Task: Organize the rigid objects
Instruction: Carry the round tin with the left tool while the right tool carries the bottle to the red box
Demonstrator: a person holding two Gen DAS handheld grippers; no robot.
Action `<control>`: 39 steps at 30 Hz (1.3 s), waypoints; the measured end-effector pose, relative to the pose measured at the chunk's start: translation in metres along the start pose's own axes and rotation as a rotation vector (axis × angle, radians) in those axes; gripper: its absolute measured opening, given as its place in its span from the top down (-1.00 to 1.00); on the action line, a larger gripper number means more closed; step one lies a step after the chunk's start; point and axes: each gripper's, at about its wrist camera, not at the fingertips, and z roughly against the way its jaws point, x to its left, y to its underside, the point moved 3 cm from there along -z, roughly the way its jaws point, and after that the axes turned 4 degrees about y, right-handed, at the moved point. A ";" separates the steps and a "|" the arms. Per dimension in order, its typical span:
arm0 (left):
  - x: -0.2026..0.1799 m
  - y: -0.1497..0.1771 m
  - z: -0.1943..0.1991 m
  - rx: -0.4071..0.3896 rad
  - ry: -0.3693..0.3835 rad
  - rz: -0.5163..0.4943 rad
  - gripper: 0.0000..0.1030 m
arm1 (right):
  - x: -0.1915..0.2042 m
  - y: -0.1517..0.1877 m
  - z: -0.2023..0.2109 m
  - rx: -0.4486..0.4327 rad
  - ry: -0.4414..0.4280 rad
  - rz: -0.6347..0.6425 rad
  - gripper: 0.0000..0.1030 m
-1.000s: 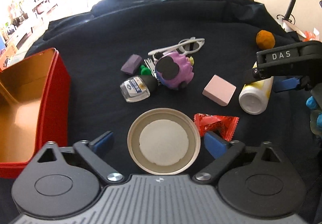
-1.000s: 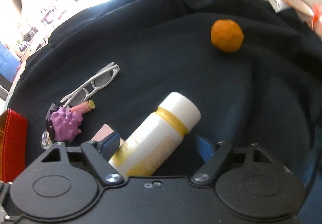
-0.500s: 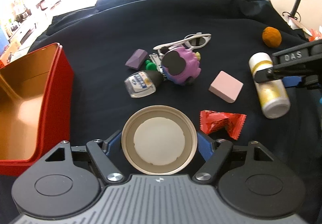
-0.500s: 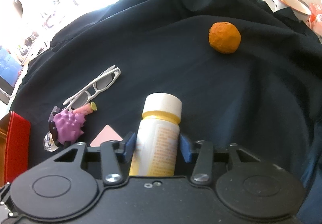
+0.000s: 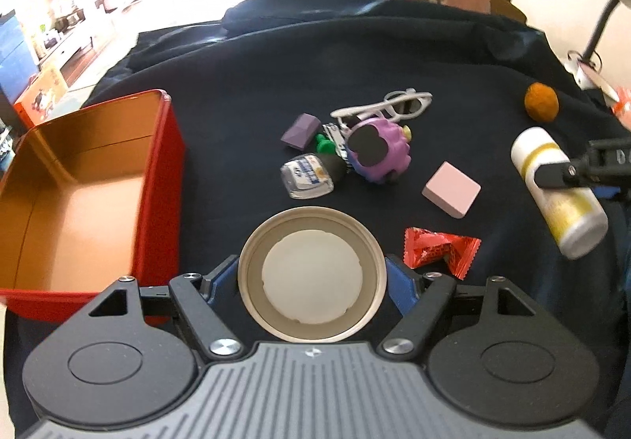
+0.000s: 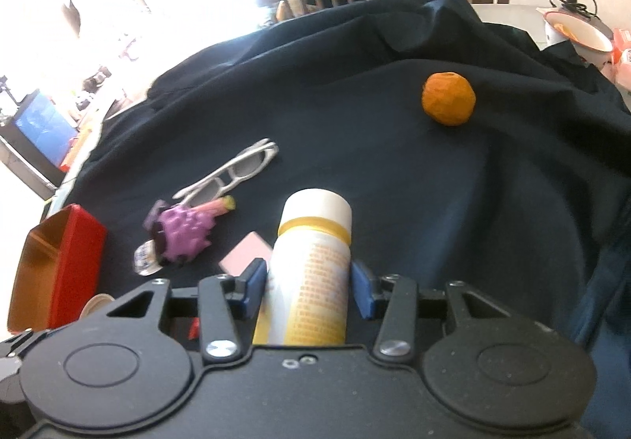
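Both grabs have just landed. A second ago the left gripper (image 5: 311,277) stood wide open around the lid (image 5: 311,275); now its blue pads press the rim on both sides, and the lid looks lifted a touch off the cloth (image 5: 355,56), square in front of the camera. The right gripper (image 6: 309,281) had the bottle (image 6: 311,265) lying slantwise between open fingers; now it is closed on the body, the bottle pointing straight ahead, cap end away. So two rigid things are in hand, and my guess is they go next into the red tin (image 5: 161,179), just left of the left gripper and far to the left of the right one. Loose items remain ahead: pink block (image 5: 451,188), purple toy (image 5: 378,153), glasses (image 6: 236,173).
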 end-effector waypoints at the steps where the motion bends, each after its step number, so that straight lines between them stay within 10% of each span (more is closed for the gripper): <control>1: 0.002 -0.001 0.004 -0.004 0.000 0.008 -0.49 | 0.003 0.000 0.004 -0.003 -0.010 0.008 0.12; 19: 0.075 -0.021 0.083 -0.107 -0.062 0.139 -0.49 | 0.106 0.009 0.050 -0.044 -0.179 0.231 0.13; 39: 0.204 -0.051 0.054 -0.074 -0.048 0.095 -0.49 | 0.249 0.025 0.027 -0.096 -0.188 0.310 0.15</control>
